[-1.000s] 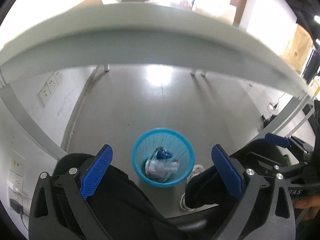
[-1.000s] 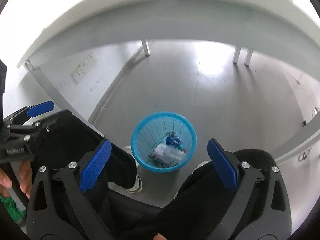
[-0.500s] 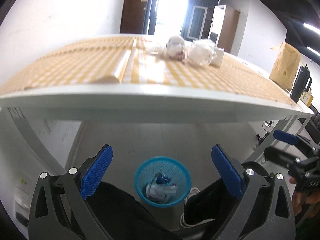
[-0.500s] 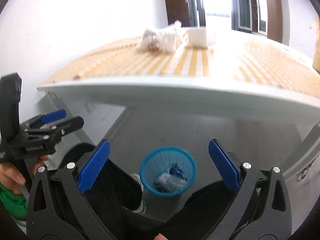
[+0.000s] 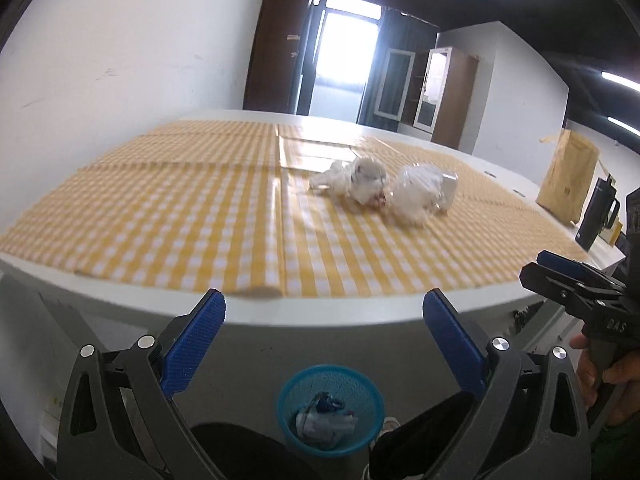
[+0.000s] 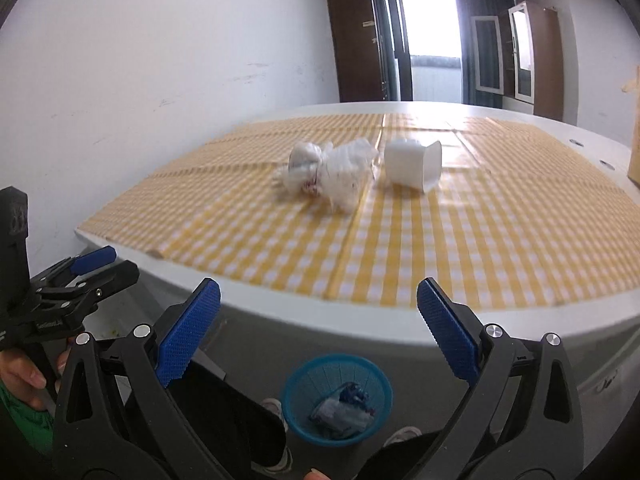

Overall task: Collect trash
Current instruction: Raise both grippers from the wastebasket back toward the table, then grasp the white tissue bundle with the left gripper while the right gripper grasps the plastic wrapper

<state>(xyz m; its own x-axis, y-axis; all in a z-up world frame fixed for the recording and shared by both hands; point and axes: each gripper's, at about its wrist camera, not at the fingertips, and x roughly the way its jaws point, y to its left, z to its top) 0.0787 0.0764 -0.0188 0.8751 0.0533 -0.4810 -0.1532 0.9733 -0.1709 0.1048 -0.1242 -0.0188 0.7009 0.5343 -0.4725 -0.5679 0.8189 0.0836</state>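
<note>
Crumpled white plastic trash and a clear crushed bag lie on the yellow checked tablecloth, next to a tipped white cup. A blue mesh bin holding trash stands on the floor below the table edge. My left gripper is open and empty, below the near table edge. My right gripper is open and empty, also at the near edge. Each gripper shows in the other's view: the right one, the left one.
A brown paper bag and a dark mug stand at the table's far right. A white wall runs along the left. The person's legs and shoes are beside the bin.
Both grippers have risen and tilted up from looking down at the bin under the table to looking across the tabletop. Both stay open and empty.
</note>
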